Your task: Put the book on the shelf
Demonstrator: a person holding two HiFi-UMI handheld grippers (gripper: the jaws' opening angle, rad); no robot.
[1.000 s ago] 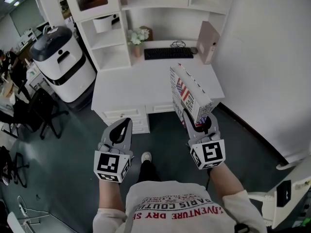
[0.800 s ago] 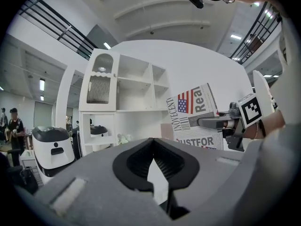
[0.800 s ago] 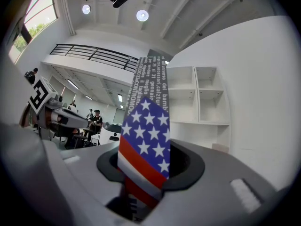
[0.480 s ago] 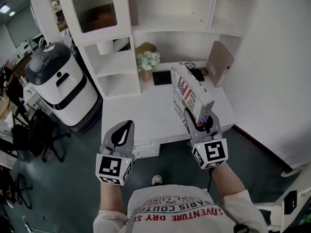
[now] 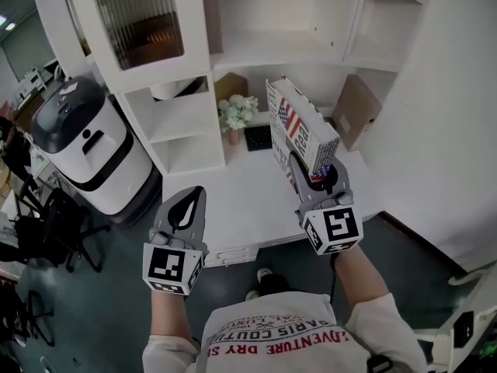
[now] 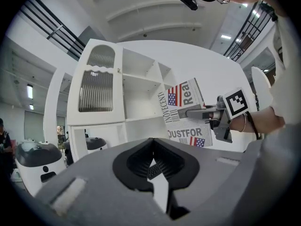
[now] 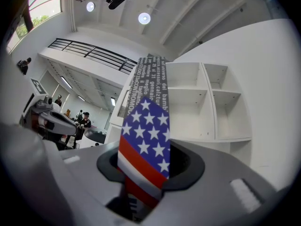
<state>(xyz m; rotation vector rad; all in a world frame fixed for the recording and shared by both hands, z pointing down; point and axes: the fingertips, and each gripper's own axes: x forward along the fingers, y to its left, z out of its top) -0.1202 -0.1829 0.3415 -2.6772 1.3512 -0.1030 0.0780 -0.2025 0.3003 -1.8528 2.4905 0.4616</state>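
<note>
My right gripper (image 5: 317, 171) is shut on the lower end of the book (image 5: 299, 134), a white volume printed with newspaper text and a stars-and-stripes flag. It stands upright and tilted back, raised over the white desk (image 5: 241, 200) in front of the white shelf unit (image 5: 287, 53). From the right gripper view the book's flag edge (image 7: 146, 140) rises out of the jaws toward the open shelf compartments (image 7: 207, 102). My left gripper (image 5: 192, 196) is shut and empty, low at the left, off the desk's front edge. The left gripper view shows the book (image 6: 186, 112) in the right gripper (image 6: 202, 113).
On the desk are a black keyboard (image 5: 256, 137), a vase of flowers (image 5: 237, 115) and a brown folder (image 5: 353, 111) leaning at the right. A glass-fronted cabinet door (image 5: 140, 22) is upper left. A white-and-black machine (image 5: 78, 146) stands left of the desk.
The view has drawn closer to the desk and shelves. My right gripper has carried the book up and forward toward the shelf unit. The left gripper has stayed low and shut.
</note>
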